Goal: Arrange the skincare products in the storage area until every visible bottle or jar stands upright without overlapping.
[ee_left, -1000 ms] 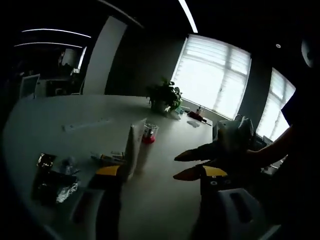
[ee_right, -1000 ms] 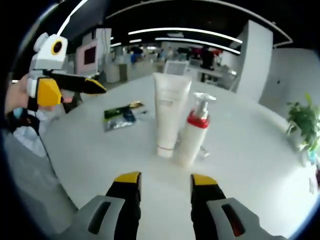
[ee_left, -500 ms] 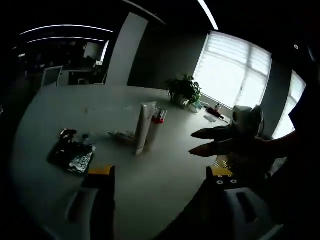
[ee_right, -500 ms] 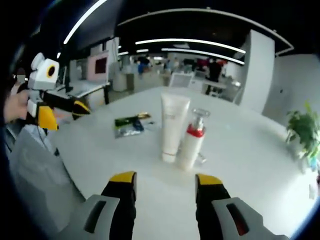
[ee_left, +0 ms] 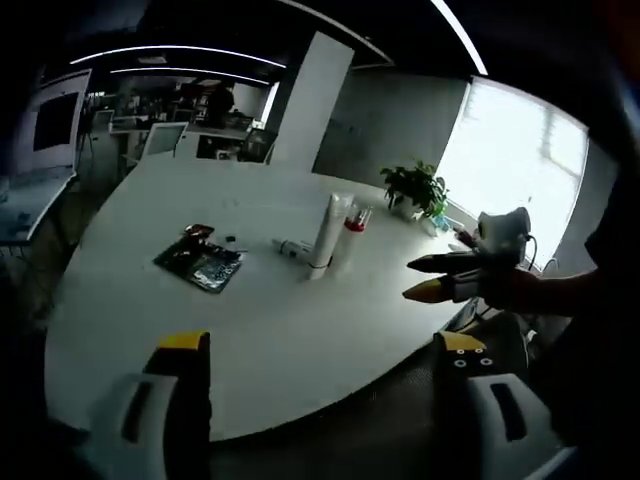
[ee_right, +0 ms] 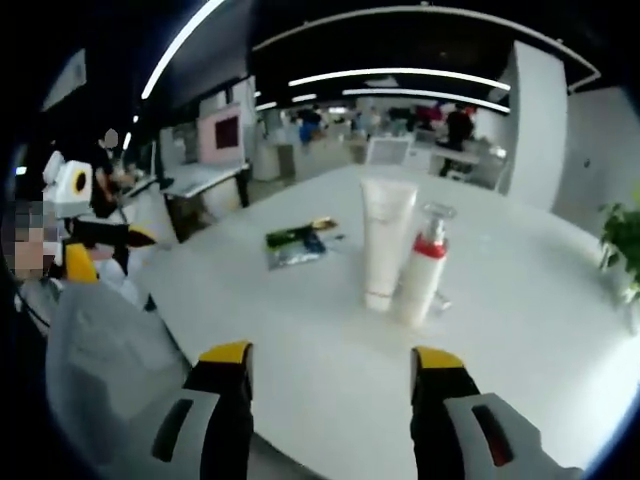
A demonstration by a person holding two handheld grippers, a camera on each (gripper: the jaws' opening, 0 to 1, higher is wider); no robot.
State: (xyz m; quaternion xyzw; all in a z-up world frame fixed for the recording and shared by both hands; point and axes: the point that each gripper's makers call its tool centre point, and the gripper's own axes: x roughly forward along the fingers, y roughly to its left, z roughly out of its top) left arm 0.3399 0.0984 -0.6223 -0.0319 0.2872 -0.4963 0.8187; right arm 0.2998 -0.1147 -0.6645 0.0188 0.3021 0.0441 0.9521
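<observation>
Well back from the white table (ee_left: 250,330), we hold both grippers with jaws spread and nothing between them. Our left gripper (ee_left: 320,350) hangs over the near edge of the table in the left gripper view, its yellow-tipped jaws far apart. Our right gripper (ee_right: 330,357) sits the same way in the right gripper view, released and empty.

Out on the tabletop, the white tube (ee_right: 386,241) stands upright on its cap, and the pump bottle (ee_right: 424,277) with a red collar stands upright just beside it; from the right gripper view they look as if they touch or nearly so, though we cannot tell for sure. In the left gripper view the same pair, tube (ee_left: 328,234) and pump bottle (ee_left: 351,233), stands near the middle of the table. A small item (ee_left: 289,246) lies flat just beside the tube's base; it is too small for us to tell what it is.

Well apart from the pair lies a flat pile of dark foil sachets (ee_left: 200,262), also seen in the right gripper view (ee_right: 296,244). A potted plant (ee_left: 415,187) stands at the far side of the table, near the bright window (ee_left: 520,170).

The right gripper enters the left gripper view from the right (ee_left: 432,277), held in a hand (ee_left: 525,290), its jaws slightly parted. The left gripper shows at the left of the right gripper view (ee_right: 108,250).
</observation>
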